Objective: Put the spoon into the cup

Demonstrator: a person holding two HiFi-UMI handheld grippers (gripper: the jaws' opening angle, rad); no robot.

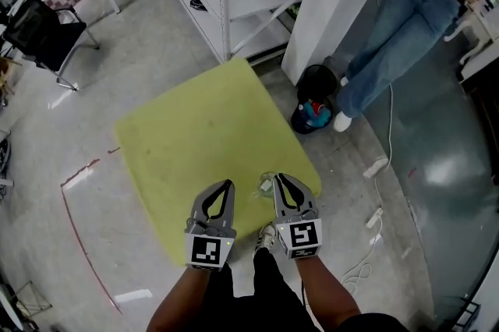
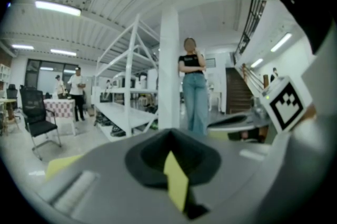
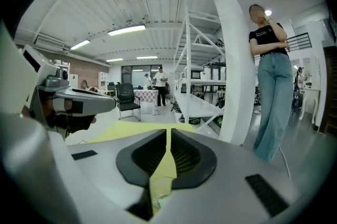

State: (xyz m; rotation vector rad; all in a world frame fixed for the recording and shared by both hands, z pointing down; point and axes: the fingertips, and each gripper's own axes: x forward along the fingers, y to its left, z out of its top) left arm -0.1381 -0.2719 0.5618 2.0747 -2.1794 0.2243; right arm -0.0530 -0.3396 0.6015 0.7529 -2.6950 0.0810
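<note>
Both my claws hover low in the centre of the head view, over the near edge of the yellow-green worktop (image 1: 203,128). My left claw (image 1: 227,185) is pinched shut on nothing, and my right claw (image 1: 279,177) is down to a thin slit, also empty.

The cup (image 1: 267,184), small and clear, stands between the two tips, just beside the right one and close to the worktop's lower edge. Something pale shows at the cup. It may be the spoon, but it is too small for me to tell, and neither claw view shows it.

My first job, I think, is to find the spoon. Then I would spread the right claw wide, take the handle near its middle, and lower it bowl-first. A light cup so near the edge could tip, so I would steady it with the left claw.
</note>
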